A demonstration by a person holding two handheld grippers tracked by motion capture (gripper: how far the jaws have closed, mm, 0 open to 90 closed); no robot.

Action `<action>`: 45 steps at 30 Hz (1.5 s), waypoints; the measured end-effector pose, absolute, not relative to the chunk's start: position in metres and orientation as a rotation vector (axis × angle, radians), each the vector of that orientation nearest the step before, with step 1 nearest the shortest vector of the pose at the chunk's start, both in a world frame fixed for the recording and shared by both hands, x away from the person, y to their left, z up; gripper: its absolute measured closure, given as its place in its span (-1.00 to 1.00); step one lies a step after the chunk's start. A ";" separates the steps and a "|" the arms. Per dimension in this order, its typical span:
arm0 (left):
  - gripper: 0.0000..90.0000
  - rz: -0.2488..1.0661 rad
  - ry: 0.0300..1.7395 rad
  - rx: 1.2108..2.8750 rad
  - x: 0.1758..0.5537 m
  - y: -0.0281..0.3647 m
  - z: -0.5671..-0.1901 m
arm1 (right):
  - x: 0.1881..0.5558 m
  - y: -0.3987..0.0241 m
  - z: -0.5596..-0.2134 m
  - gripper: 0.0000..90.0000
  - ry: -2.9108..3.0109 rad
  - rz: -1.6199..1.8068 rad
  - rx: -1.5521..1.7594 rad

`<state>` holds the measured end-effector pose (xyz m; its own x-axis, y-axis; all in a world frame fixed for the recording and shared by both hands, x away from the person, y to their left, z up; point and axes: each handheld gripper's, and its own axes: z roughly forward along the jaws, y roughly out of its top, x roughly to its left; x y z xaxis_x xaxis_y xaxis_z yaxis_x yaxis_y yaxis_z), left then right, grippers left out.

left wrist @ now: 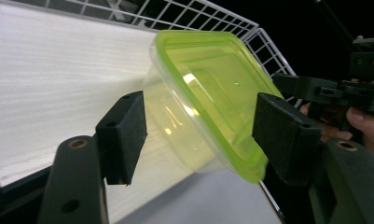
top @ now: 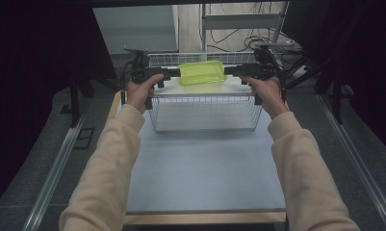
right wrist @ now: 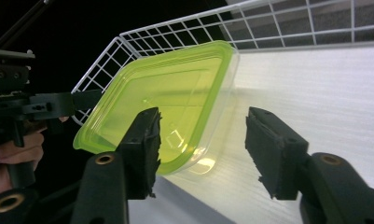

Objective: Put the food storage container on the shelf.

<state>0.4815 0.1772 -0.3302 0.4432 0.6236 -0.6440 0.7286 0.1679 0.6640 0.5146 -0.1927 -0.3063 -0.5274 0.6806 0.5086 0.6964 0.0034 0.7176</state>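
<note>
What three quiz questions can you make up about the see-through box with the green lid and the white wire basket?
1. True or false: the clear plastic box with the lime-green lid lies inside the white wire basket.
2. Which stands open: A the left gripper, B the right gripper, C both?
3. What lines the basket's bottom?

Key: 1 true, the box sits tilted. 2 C, the pads stand clear of the box. 3 A white liner sheet.
</note>
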 end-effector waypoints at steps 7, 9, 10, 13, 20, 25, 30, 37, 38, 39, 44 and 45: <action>-0.29 -0.071 1.208 1.538 0.459 0.179 -0.329 | 0.492 -0.196 -0.300 -0.11 -2.291 -1.678 -1.413; -0.29 -0.061 1.185 1.538 0.447 0.182 -0.329 | 0.484 -0.198 -0.300 -0.11 -2.302 -1.693 -1.379; -0.29 -0.060 1.177 1.538 0.442 0.183 -0.329 | 0.480 -0.199 -0.300 -0.11 -2.310 -1.697 -1.363; -0.30 -0.052 1.164 1.539 0.428 0.185 -0.329 | 0.470 -0.203 -0.301 -0.12 -2.324 -1.718 -1.319; -0.30 0.000 1.101 1.593 0.396 0.185 -0.331 | 0.443 -0.207 -0.312 -0.16 -2.379 -1.743 -1.230; -0.29 0.031 1.072 1.611 0.369 0.183 -0.344 | 0.419 -0.211 -0.327 -0.22 -2.413 -1.762 -1.182; -0.29 0.031 1.044 1.625 0.346 0.180 -0.364 | 0.391 -0.220 -0.350 -0.26 -2.425 -1.785 -1.142; -0.29 -0.009 1.053 1.634 0.320 0.177 -0.403 | 0.369 -0.231 -0.382 -0.28 -2.436 -1.769 -1.131; -0.29 -0.007 1.058 1.640 0.318 0.176 -0.409 | 0.364 -0.235 -0.391 -0.29 -2.446 -1.764 -1.125; -0.29 -0.013 1.070 1.641 0.312 0.176 -0.419 | 0.361 -0.236 -0.396 -0.29 -2.449 -1.764 -1.126; -0.29 0.008 1.091 1.663 0.301 0.174 -0.435 | 0.351 -0.242 -0.416 -0.30 -2.438 -1.759 -1.117; -0.29 0.011 1.093 1.672 0.299 0.174 -0.439 | 0.346 -0.244 -0.427 -0.30 -2.444 -1.741 -1.119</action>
